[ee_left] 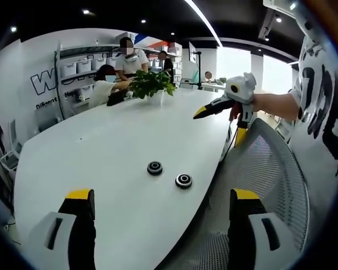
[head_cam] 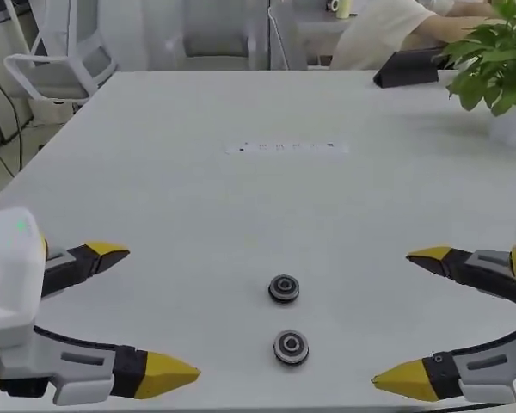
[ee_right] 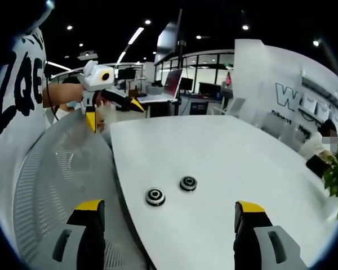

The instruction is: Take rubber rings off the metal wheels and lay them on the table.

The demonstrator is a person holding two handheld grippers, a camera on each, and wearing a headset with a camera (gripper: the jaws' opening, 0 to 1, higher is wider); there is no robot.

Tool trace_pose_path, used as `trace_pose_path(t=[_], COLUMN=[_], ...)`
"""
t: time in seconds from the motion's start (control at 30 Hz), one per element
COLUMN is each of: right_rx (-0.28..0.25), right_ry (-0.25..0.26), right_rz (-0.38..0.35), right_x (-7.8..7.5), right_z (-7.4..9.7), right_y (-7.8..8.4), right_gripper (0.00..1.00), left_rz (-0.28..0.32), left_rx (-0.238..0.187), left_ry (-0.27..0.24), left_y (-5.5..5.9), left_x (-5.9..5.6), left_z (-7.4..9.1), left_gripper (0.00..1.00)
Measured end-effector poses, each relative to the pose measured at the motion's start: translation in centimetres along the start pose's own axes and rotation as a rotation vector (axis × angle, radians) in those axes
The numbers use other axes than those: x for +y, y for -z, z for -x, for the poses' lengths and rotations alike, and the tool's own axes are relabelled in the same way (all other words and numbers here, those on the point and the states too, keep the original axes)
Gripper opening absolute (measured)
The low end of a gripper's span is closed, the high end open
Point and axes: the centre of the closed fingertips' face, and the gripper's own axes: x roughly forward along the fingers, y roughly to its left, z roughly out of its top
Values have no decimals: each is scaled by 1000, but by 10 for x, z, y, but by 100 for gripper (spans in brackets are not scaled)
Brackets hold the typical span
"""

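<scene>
Two metal wheels (head_cam: pixel 284 289) are sitting on the table (head_cam: pixel 241 198), rubber rings (head_cam: pixel 273 291) apparently on; I am holding left gripper (head_cam: pixel 159 311) and right gripper (head_cam: pixel 393 317) spread wide, empty.

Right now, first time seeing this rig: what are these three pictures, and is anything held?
No robot: a person holds a two-jaw gripper in each hand. The head view comes from a headset camera looking down at the white table; the two round views come from cameras riding on the grippers. The left gripper and right gripper both stand open, holding nothing. Between them lie two metal wheels, the near wheel and the far wheel, dark rings on. A potted plant stands far right.
</scene>
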Motion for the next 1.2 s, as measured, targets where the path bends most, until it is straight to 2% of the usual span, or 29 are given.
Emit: trace_pose_path(t=[0.47,0.87,1.2], right_rx=[-12,2,11], right_ry=[-8,-31,-46], right_rz=[-7,-14,-13], right_x=[-6,-13,-17], right_z=[-12,-26,-33], right_y=[1,8,15], right_gripper=[94,91,88], left_rz=[-13,1,-5], left_rx=[5,36,42], left_ry=[20,20,33], left_y=[-2,8,7], left_x=[2,12,15], left_z=[-13,-25,-35], left_gripper=[97,96,96])
